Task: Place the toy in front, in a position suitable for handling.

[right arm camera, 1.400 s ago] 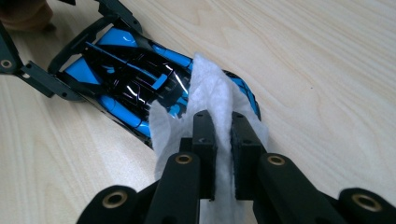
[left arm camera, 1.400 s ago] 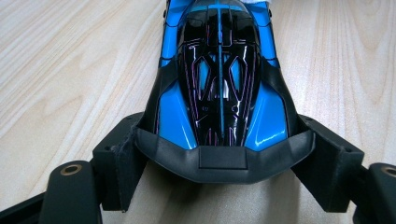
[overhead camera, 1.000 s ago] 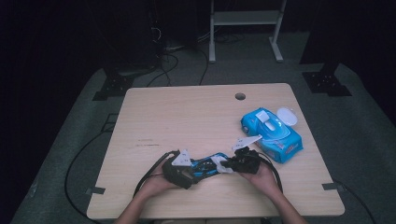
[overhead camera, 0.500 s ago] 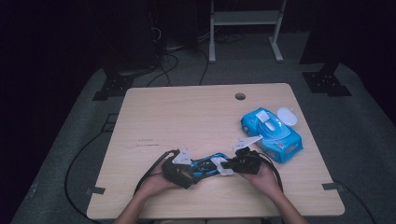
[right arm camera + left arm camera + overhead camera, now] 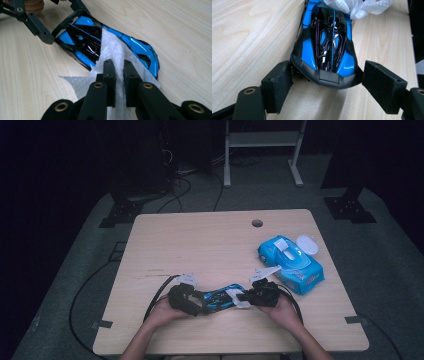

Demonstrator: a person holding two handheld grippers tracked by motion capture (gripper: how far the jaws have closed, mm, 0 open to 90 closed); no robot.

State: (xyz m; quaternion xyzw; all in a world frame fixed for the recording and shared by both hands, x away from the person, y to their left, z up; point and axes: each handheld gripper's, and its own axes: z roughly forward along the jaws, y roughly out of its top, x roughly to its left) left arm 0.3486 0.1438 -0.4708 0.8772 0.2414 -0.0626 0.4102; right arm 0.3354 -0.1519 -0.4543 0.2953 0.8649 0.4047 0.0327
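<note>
Barely anything has moved in the last second: the left gripper [image 5: 325, 82] has its jaws hugging the rear of the blue toy car [image 5: 328, 42] after a tiny open-and-close twitch. The right gripper [image 5: 119, 72] stays pinched shut on the wet wipe [image 5: 112, 53] draped over the car's hood, so I'd say the wiping is mid-way. Both are close to the table's near edge [image 5: 225, 351], with loads of free wood beyond the claws and the wipes pack [image 5: 292, 262] off past the right one.

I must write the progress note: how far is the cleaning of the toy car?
Done: a wipe is out of the pack. In hand: left gripper grips the toy car; right gripper presses the wipe on it. Left: the uncovered parts.
</note>
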